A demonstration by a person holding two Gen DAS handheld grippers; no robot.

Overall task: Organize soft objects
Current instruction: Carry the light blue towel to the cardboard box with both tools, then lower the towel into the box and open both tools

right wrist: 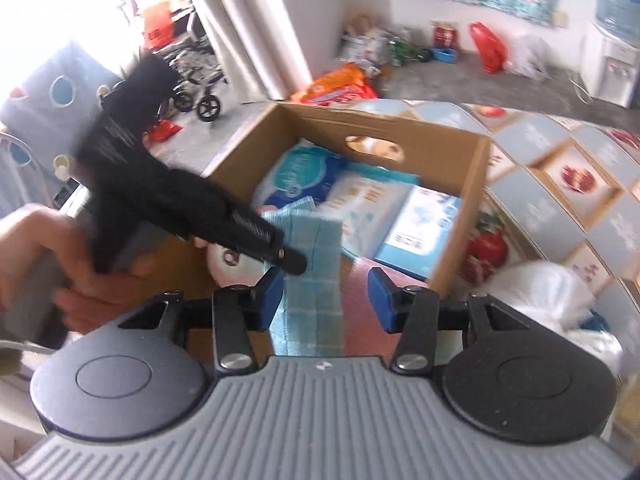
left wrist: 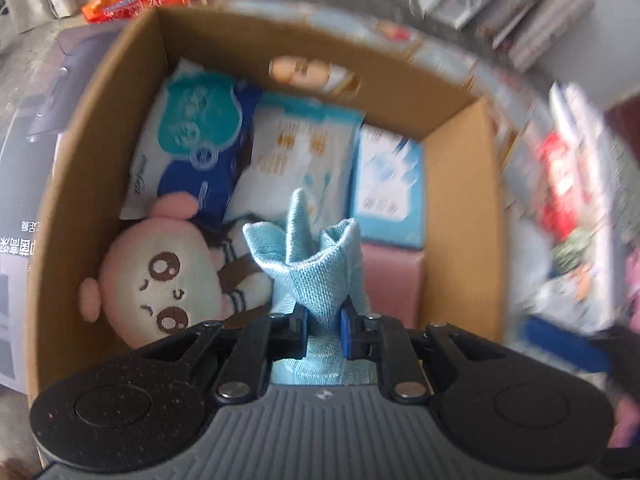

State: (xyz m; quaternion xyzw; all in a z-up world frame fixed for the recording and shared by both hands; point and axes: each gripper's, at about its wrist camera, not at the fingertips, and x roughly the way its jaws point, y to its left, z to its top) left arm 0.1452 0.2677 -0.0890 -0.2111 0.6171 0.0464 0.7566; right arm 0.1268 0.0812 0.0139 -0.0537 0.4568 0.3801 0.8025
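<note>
Item: blue cloth [left wrist: 316, 276], pinched in your left gripper [left wrist: 323, 334], hanging over the cardboard box [left wrist: 460, 216], near the plush doll [left wrist: 160, 280].

Right gripper [right wrist: 326, 294]: jaws spread, one pad against the cloth, no grip.

Contents: tissue packs [left wrist: 296, 152] at the far end.

Risks: cloth could snag your right gripper's pad on release; it may drape over the box's wall.
</note>
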